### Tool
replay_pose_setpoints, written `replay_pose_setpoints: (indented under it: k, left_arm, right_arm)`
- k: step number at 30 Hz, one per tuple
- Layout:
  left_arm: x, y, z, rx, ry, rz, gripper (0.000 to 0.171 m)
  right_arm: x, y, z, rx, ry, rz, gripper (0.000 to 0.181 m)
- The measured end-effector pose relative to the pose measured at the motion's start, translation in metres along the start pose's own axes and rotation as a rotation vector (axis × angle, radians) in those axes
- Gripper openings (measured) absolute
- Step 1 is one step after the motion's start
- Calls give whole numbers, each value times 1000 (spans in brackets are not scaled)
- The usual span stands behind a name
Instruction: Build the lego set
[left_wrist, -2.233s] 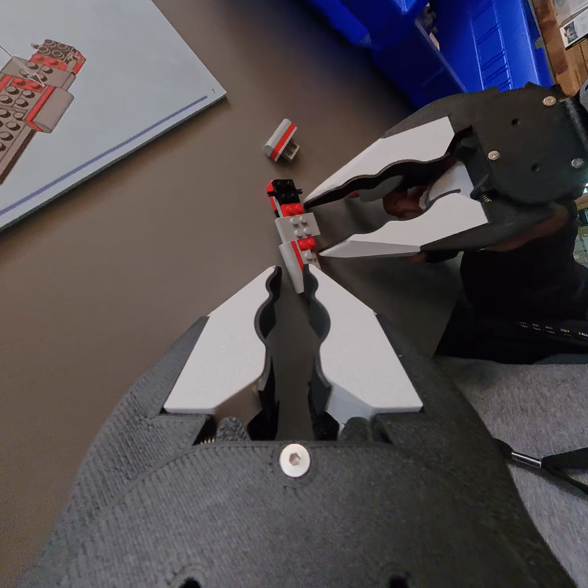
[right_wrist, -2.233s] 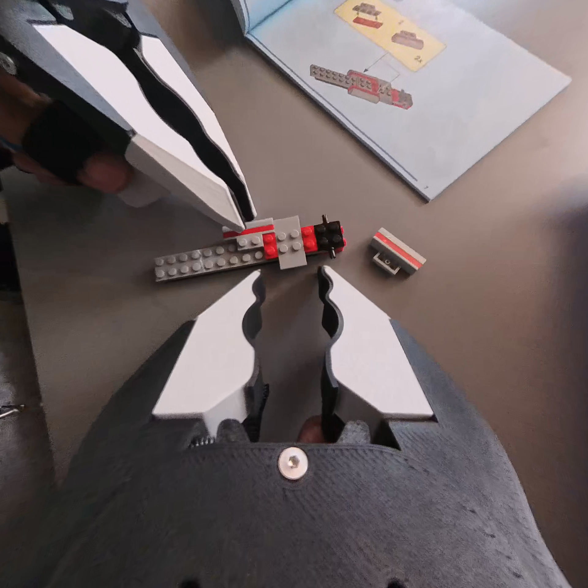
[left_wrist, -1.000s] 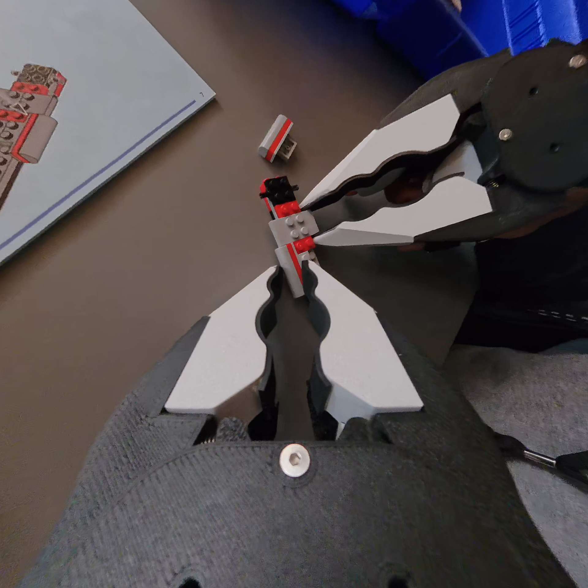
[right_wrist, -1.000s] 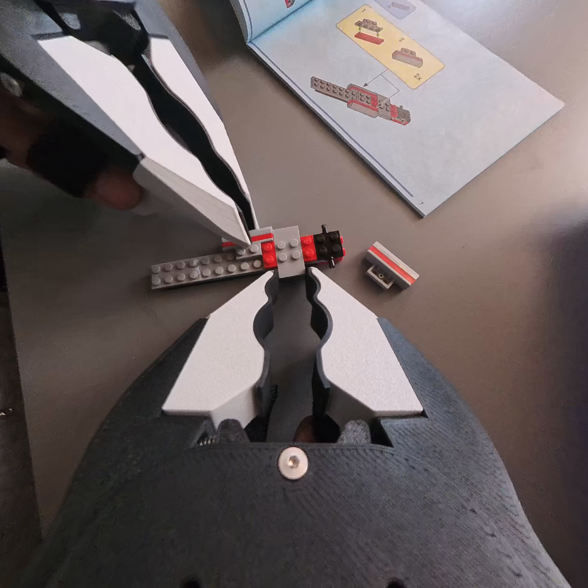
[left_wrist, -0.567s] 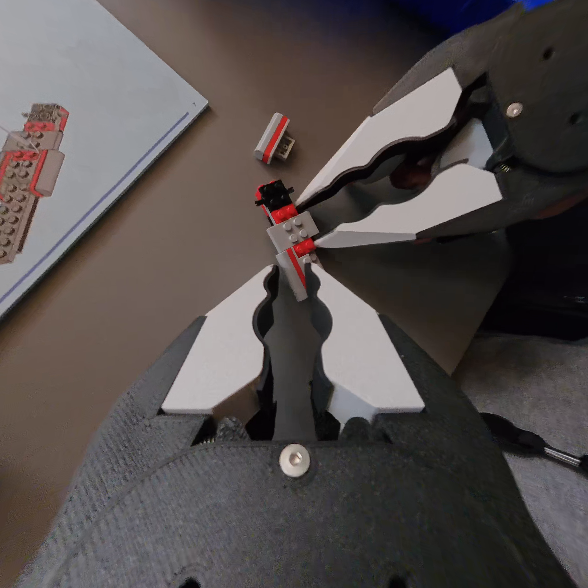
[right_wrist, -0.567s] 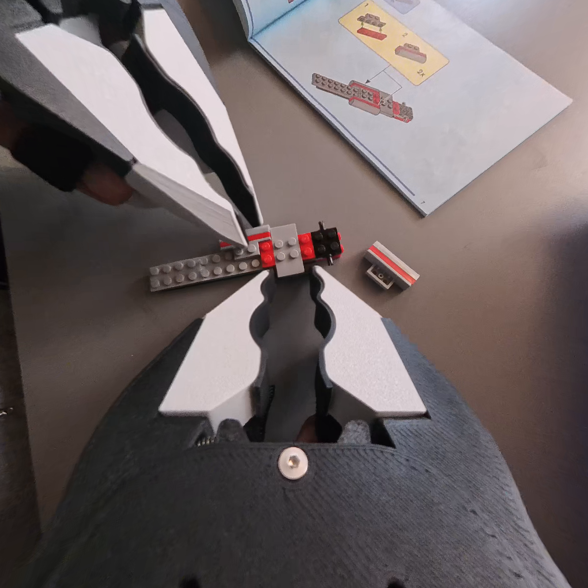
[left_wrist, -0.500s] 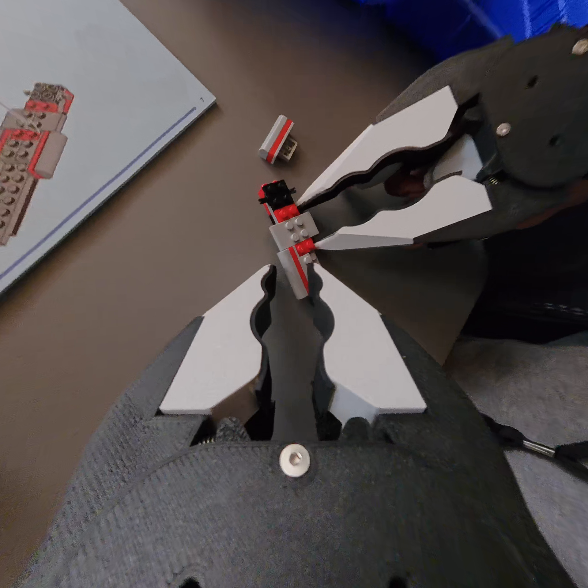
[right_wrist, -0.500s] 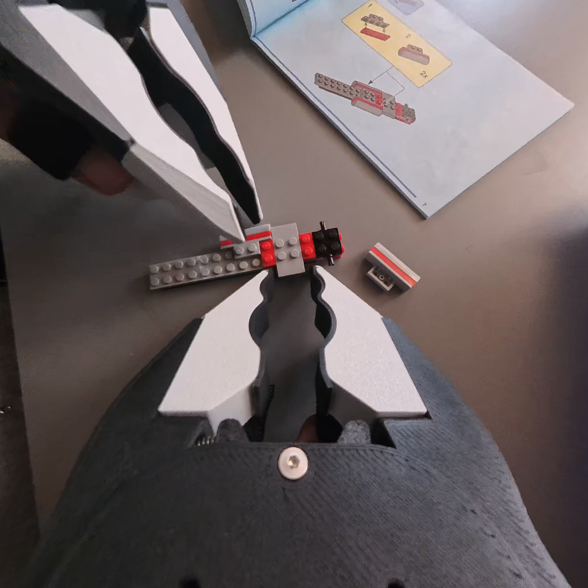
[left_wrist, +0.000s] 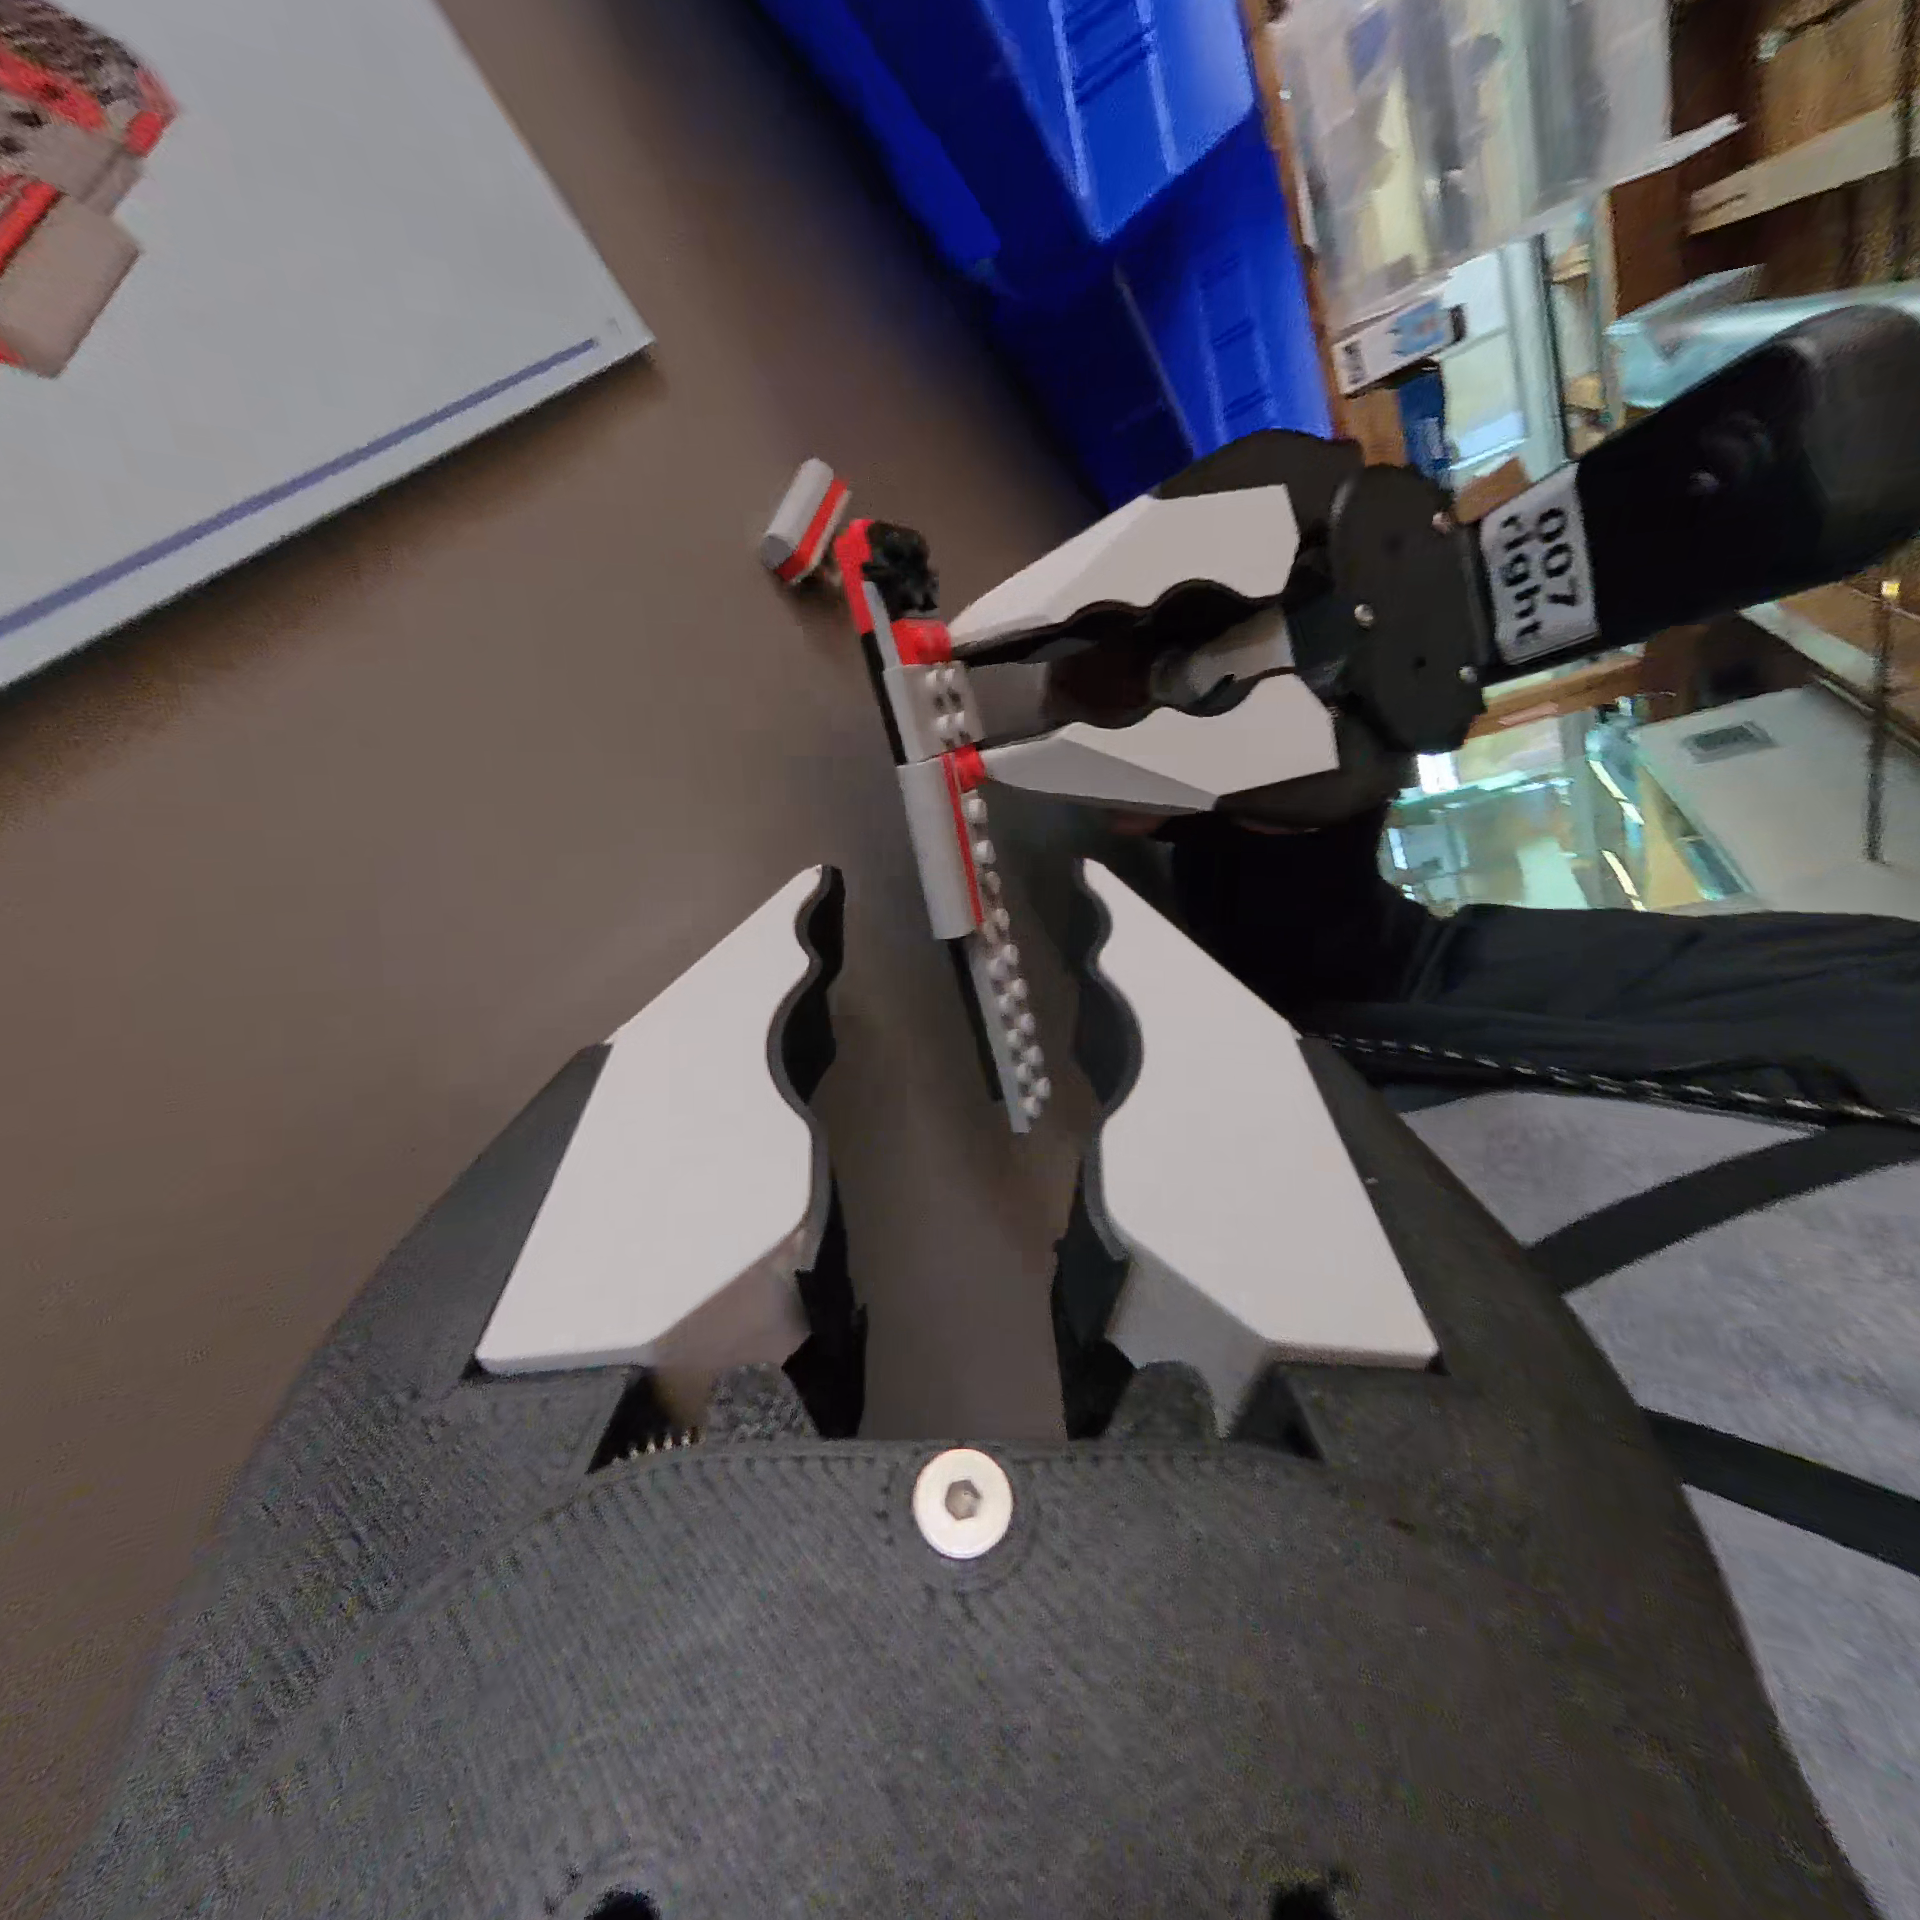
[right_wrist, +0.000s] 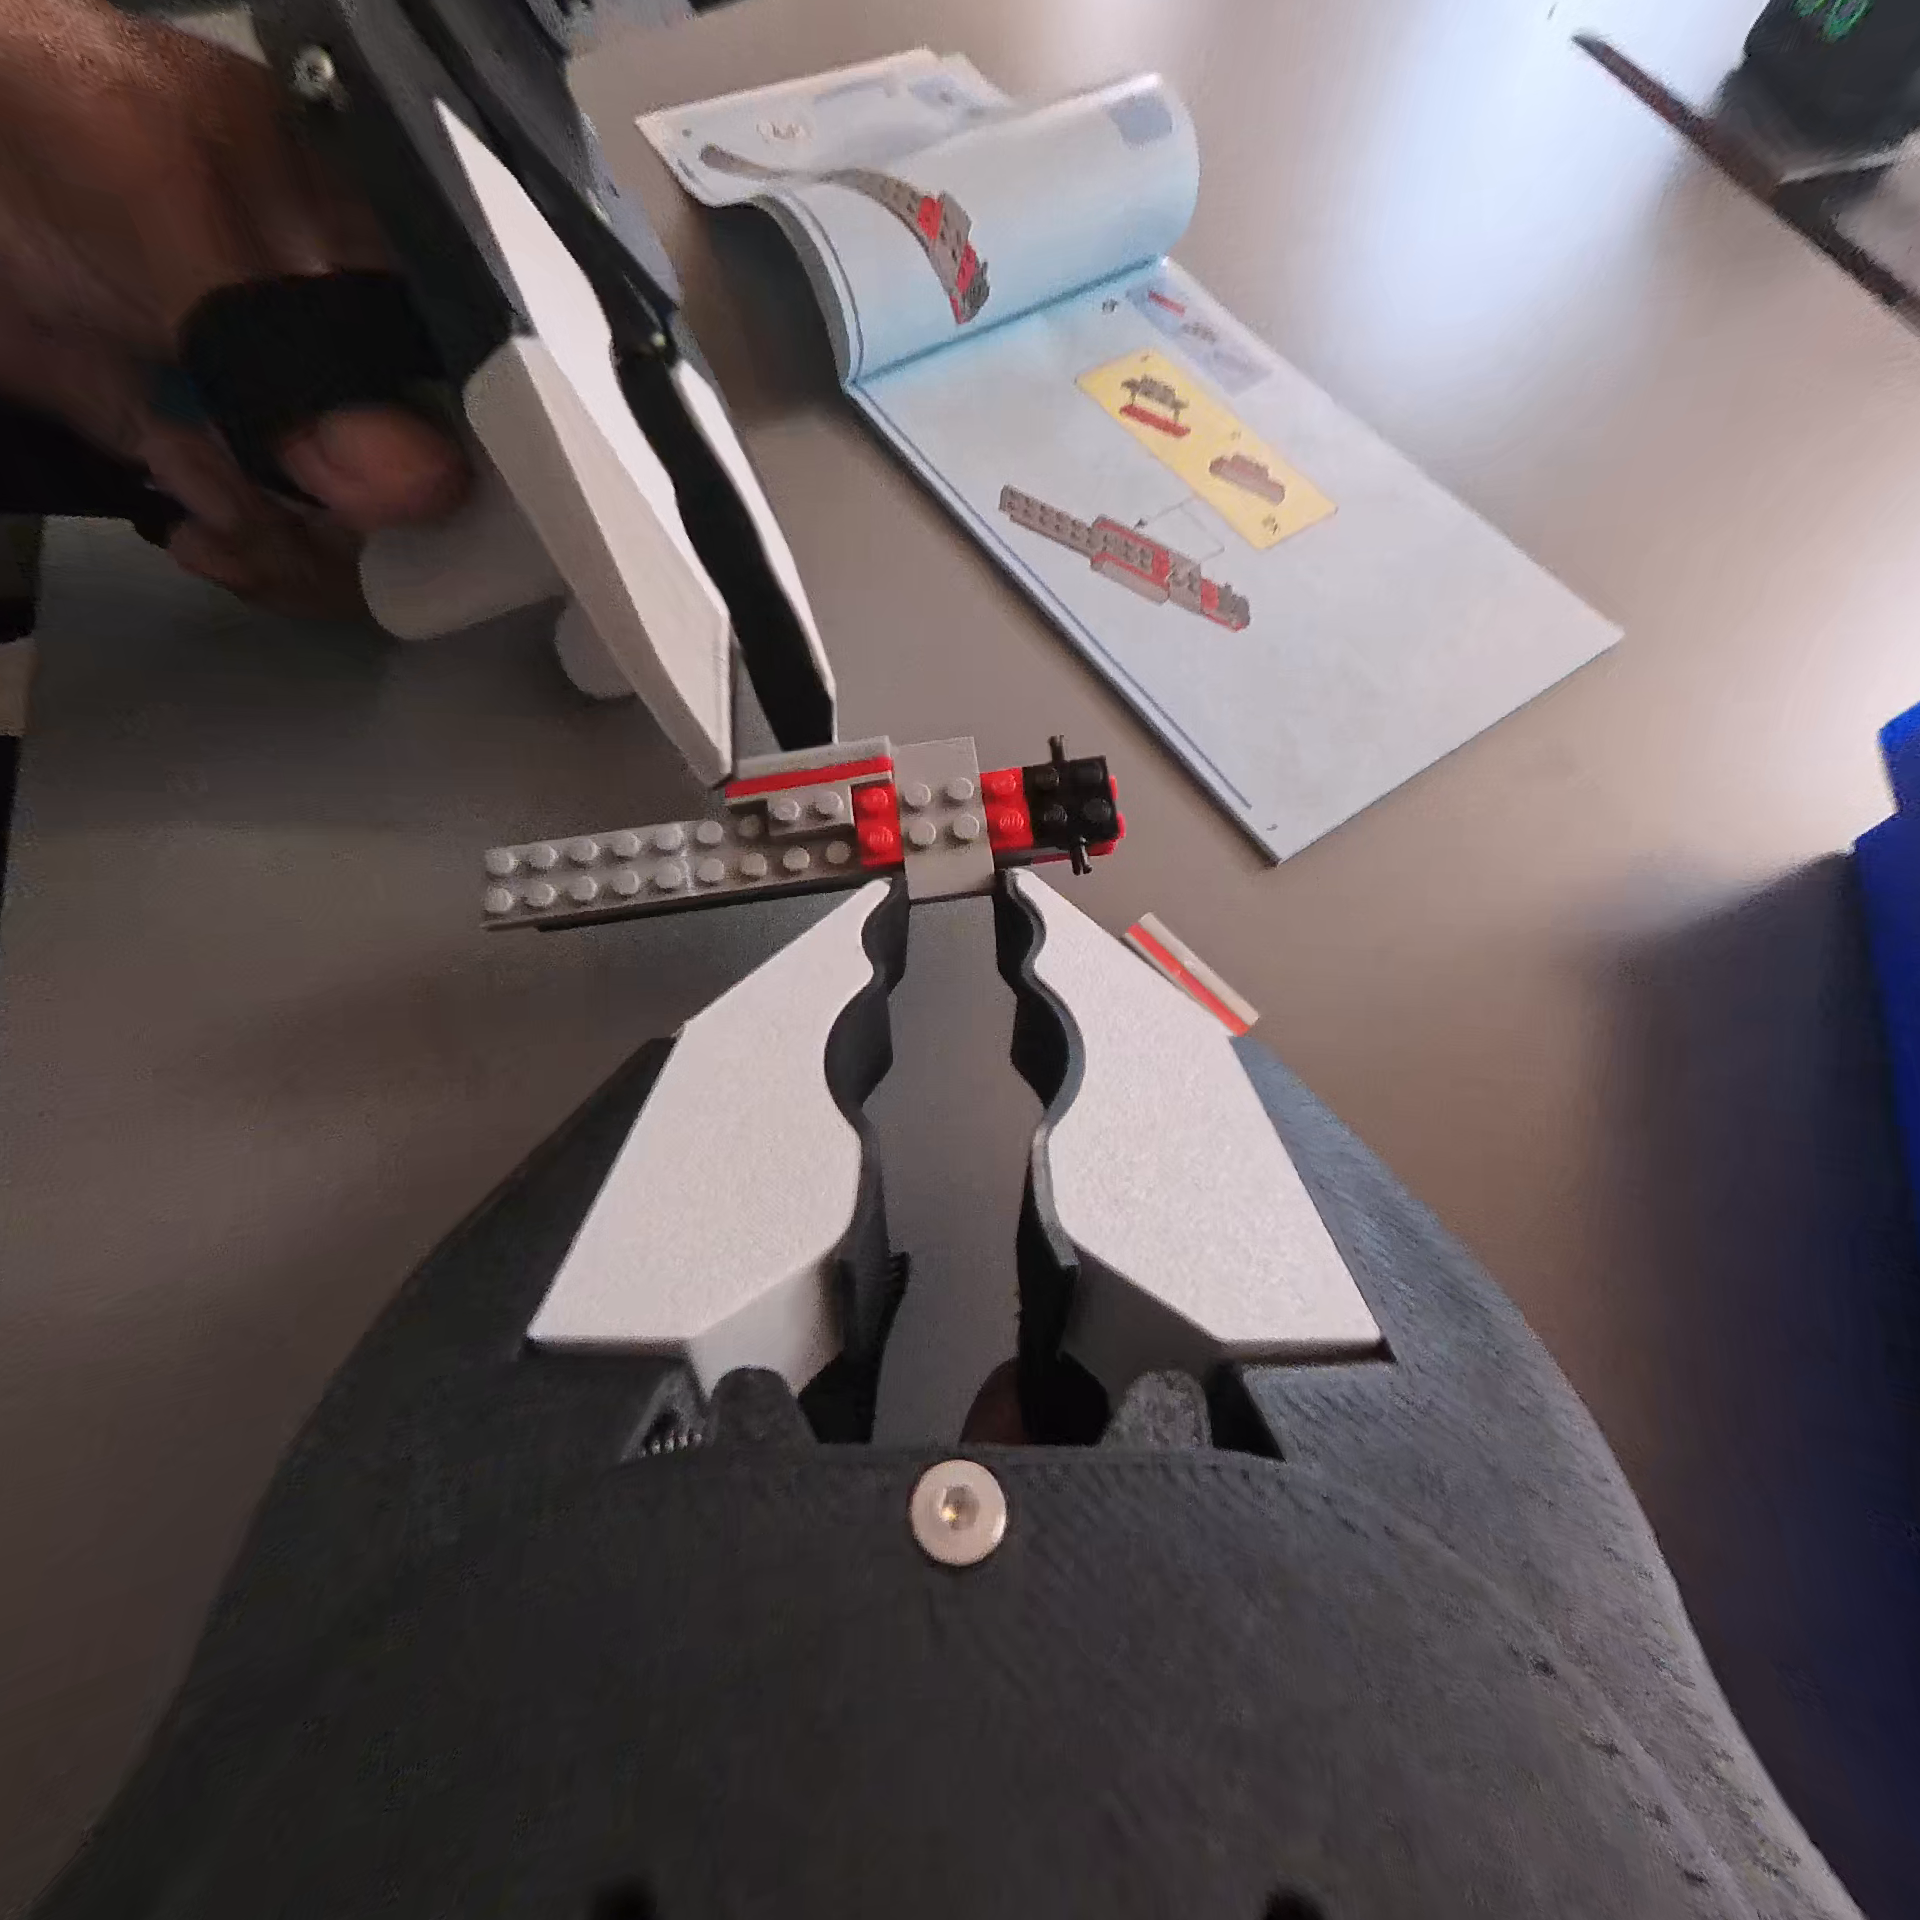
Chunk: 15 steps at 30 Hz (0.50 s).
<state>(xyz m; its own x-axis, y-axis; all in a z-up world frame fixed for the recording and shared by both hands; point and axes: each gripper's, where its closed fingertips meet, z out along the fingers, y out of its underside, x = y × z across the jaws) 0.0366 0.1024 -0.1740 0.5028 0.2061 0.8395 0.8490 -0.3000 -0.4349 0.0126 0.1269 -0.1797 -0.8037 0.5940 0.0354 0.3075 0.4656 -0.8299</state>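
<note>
While the right gripper is clamping its jaws on the wide grey block at the middle of the lego model, the long grey, red and black strip is hanging clear of the brown desk — its shadow falling on the surface below. From the left wrist view, the same model is running lengthwise between the spread fingers of the left gripper, whose jaws are standing open on either side of the studded grey tail without touching it. Seen from the right wrist view, the tips of the left gripper are sitting just above the model's red-striped slope piece. A loose grey brick with a red stripe is lying on the desk just beyond the model's black end — partly hidden behind a right finger in the right wrist view. An open instruction booklet is lying farther back, and blue bins are standing along the desk's far edge.
</note>
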Motion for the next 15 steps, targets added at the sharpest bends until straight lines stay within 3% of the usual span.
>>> replay_pose_setpoints:
  k: [7,15]
  left_arm:
    - [20,-12,3,15,164,-50,40]
    - [38,-19,-9,41,271,-57,22]
  right_arm:
    - [-2,-26,-12,120,37,-94,20]
    - [-8,-49,-24,193,112,-242,19]
